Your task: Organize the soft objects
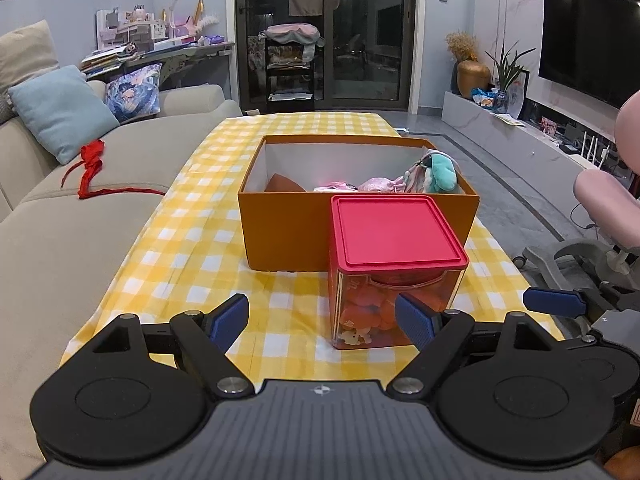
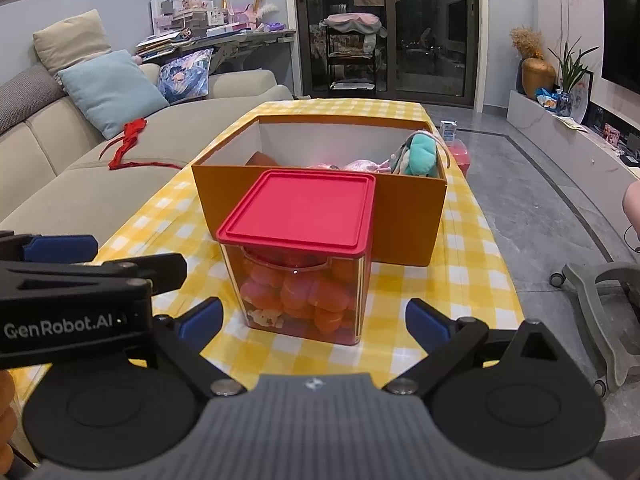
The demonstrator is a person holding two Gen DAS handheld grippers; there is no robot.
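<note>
Honestly, the risk sits nearest: the clear canister (image 2: 298, 276) with its red lid (image 2: 300, 210) stands just ahead of the right gripper (image 2: 314, 316), whose jaws are spread wide and empty, roughly framing it. It looks tall for its footprint, so a finger catching one wall off-centre could tip or skid it on the yellow checked tablecloth (image 2: 476, 280). The lid appears pressed on; prying at it one-handed might drag the whole canister along. The left gripper (image 1: 322, 318), jaws also apart and holding nothing, has the canister ahead and toward its right finger, and the two grippers sit close enough to clash.

Counting outward: two grippers, one canister packed with orange plush pieces (image 2: 304, 300), too jumbled to number. Beyond the canister, touching or nearly so, one orange box (image 2: 404, 216), open, holding one teal plush (image 2: 418, 152), pinkish soft things (image 2: 360, 166) I can't separate, and something brown (image 2: 262, 159).
</note>
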